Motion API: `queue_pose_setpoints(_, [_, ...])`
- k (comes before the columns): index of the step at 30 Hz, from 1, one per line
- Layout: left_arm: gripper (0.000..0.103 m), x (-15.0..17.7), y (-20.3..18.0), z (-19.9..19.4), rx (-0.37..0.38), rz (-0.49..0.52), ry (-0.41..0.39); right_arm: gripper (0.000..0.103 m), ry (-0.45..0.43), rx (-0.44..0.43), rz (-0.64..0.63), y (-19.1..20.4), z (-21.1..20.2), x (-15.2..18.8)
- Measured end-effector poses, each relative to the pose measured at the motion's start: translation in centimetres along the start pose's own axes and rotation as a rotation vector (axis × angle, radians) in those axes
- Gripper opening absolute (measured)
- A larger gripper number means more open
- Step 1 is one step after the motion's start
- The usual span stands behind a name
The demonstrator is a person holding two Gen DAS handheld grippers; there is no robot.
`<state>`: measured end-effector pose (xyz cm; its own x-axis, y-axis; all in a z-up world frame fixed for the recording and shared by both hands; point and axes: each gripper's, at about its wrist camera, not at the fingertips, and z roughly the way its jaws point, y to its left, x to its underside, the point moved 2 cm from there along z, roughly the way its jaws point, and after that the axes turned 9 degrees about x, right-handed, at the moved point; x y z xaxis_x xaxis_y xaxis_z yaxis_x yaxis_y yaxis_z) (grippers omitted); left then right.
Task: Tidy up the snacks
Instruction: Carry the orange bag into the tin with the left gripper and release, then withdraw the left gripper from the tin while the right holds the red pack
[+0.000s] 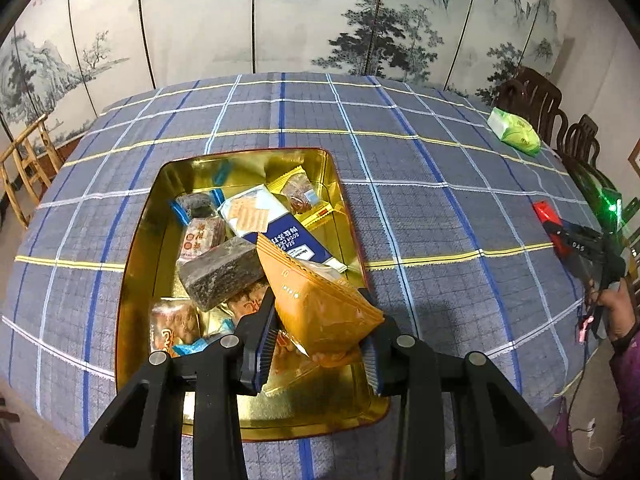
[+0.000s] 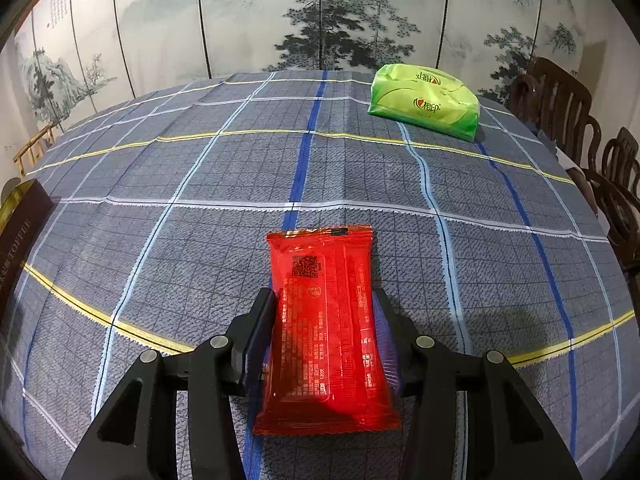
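In the left wrist view my left gripper (image 1: 320,320) is shut on an orange snack packet (image 1: 316,300) and holds it over the near part of a gold-lined tin (image 1: 136,248) that holds several wrapped snacks, among them a blue-and-white cracker pack (image 1: 276,228) and a dark block (image 1: 222,272). In the right wrist view my right gripper (image 2: 324,312) has its jaws around a red snack packet (image 2: 326,320), pressing both its long sides on or just above the checked tablecloth (image 2: 200,240). The right gripper with the red packet also shows at the right of the left wrist view (image 1: 560,228).
A green tissue pack (image 2: 426,100) lies at the far right of the table, also in the left wrist view (image 1: 516,130). The tin's dark outer wall (image 2: 20,232) shows at the left edge. Dark wooden chairs (image 2: 560,104) stand at the right, a painted folding screen (image 2: 320,12) behind.
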<state>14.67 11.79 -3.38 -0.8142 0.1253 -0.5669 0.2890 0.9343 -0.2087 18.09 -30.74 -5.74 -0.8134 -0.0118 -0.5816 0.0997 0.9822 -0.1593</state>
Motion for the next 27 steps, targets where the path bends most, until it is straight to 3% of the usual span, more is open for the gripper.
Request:
queue_pose_setpoints(10, [0.034,-0.4,-0.5,0.8,-0.052,0.044,-0.006,0.049,0.0,0.001,-0.001,0.0,0.0,0.0])
queue_pose_setpoints(27, [0.036,-0.2,-0.1,1.9,-0.077,0.04,0.012,0.049,0.0,0.002,-0.001,0.0,0.0,0.0])
